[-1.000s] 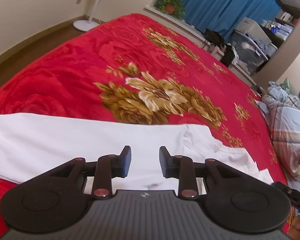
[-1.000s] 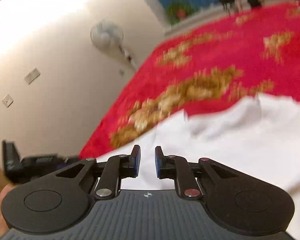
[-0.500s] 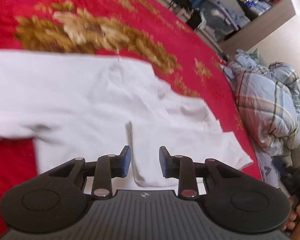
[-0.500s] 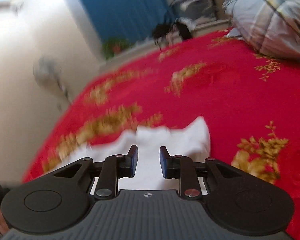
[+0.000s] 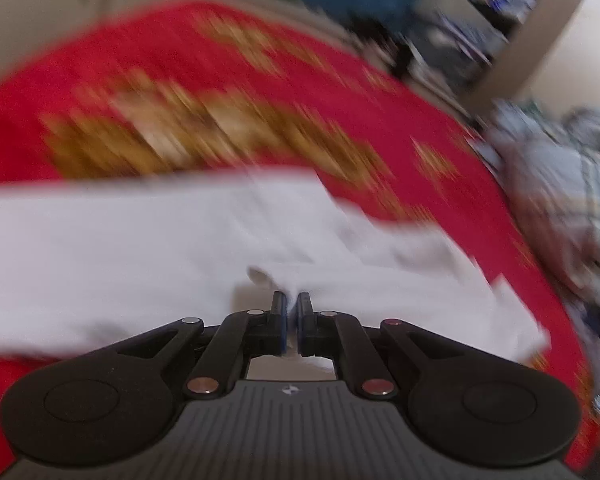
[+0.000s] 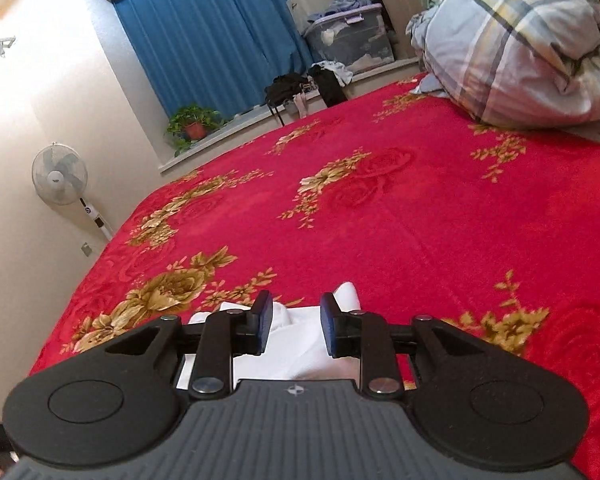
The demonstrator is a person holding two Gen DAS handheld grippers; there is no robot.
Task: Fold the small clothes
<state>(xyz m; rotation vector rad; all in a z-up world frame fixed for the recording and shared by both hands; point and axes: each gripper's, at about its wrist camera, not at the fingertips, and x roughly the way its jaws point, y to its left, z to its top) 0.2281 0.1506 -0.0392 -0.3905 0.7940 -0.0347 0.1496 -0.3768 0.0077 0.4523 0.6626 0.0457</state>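
Cloth is pinched in your left gripper, its jaws closed on the white garment spread at six o'clock on the red bedspread, so close your part-open right gripper on the fabric between its pads before lifting both evenly.

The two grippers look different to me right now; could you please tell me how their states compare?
The left gripper is shut, pinching a fold of the white garment; the right gripper is open, with white cloth between its fingers but not pressed. The left view is motion-blurred; the right view is sharp. Both point down over the same garment on the red bedspread.
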